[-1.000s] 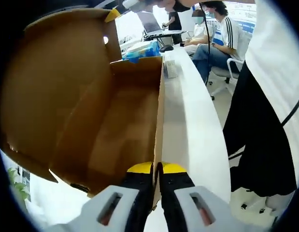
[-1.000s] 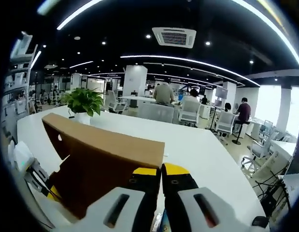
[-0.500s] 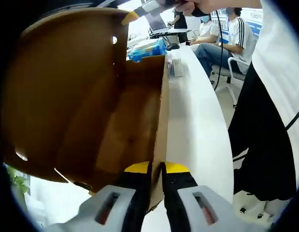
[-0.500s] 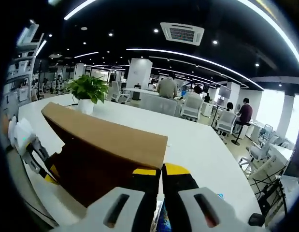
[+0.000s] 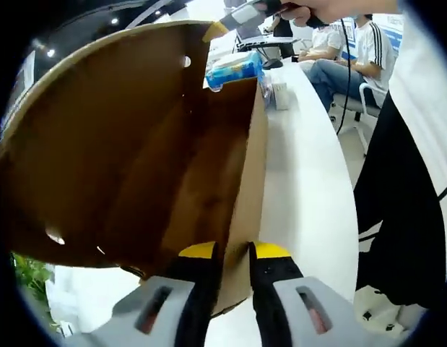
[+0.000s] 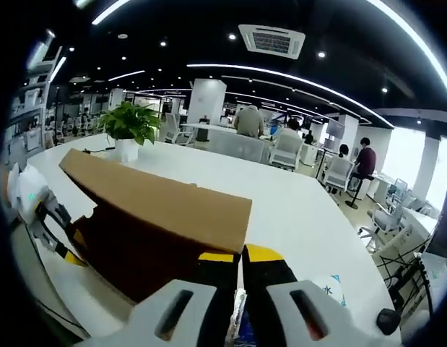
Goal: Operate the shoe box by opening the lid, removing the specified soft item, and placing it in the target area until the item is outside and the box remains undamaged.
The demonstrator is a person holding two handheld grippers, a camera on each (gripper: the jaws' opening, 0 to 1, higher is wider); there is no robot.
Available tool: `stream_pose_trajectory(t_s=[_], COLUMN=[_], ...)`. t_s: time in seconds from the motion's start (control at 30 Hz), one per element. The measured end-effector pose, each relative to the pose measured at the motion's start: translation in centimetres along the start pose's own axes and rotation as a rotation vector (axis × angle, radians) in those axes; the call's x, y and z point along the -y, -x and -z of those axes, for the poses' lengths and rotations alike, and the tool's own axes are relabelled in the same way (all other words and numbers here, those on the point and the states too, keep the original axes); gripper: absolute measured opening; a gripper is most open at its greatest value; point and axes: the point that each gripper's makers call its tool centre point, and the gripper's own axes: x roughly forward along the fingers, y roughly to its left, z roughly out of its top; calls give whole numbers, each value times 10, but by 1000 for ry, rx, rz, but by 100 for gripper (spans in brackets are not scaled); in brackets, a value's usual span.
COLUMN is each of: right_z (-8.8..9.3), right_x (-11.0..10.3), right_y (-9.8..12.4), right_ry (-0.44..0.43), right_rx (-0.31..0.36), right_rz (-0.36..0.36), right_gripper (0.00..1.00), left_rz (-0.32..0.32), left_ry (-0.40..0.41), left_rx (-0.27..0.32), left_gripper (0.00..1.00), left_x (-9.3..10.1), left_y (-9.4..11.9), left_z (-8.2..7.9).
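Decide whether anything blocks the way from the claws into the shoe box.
Nothing visible does. The lid is held up by the right claw, leaving the shoe box open on top. The left claw grips the box's side wall. No soft item can be made out inside.

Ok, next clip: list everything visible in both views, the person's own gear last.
shoe box: one, brown cardboard, on the table, lid raised
blue packet: one, blue, behind the box's far end
table: one, white, under the box
potted plant: one, green in a white pot, on the table's far side
seated people: several, at desks in the background
left tongs: yellow-tipped, closed on the box's side wall
right tongs: yellow-tipped, closed on the lid's edge
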Motion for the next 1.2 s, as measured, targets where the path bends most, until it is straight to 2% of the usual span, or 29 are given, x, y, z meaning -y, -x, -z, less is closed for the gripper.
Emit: stream_pose_trajectory(t_s=[0.03, 0.1, 0.13, 0.2, 0.27, 0.33, 0.4, 0.47, 0.57, 0.67, 0.73, 0.77, 0.87, 1.0, 1.2], right_z=[2, 3, 3, 5, 7, 8, 9, 9, 10, 11, 13, 16, 17, 20, 24], right_x=[-1, -2, -2, -3, -4, -4, -5, -6, -8, -11, -13, -13, -14, -17, -19], right_y=[1, 1, 1, 0, 1, 1, 1, 1, 1, 3, 4, 3, 5, 6, 7], right_ry=[-8, 6, 5, -2, -11, -7, -2, 0, -13, -15, -14, -30, -44, -43, -45], right_rx=[-8, -15, -17, -18, -27, -30, -33, -35, -39, -39, -46, -52, -46, -60, -66], right_rz=[0, 4, 3, 2, -1, -4, -8, -11, -22, -30, -37, -42, -40, -52, -70], right_gripper=[0, 0, 0, 0, 0, 0, 0, 0, 0, 0, 0, 0, 0, 0, 1], left_rz=[-22, -42, -52, -112, -120, -116, -94, -64, -57, -93, -119, -132, -152, -205, -253], left_ry=[16, 139, 168, 275, 351, 408, 389, 411, 451, 537, 585, 618, 700, 743, 805], left_rx=[33, 90, 103, 168, 183, 204, 211, 239, 227, 242, 235, 249, 225, 252, 269], left_gripper=[17, 21, 21, 20, 21, 25, 30, 35, 43, 45, 50, 53, 58, 63, 77], left_x=[1, 2, 2, -5, -4, -1, 4, 9, 12, 7, 4, 2, 1, -4, -15], left_y=[3, 10, 14, 25, 31, 36, 40, 41, 40, 45, 47, 48, 49, 56, 63], left_z=[-7, -19, -22, -34, -38, -42, -44, -46, -40, -39, -37, -36, -21, -10, -3])
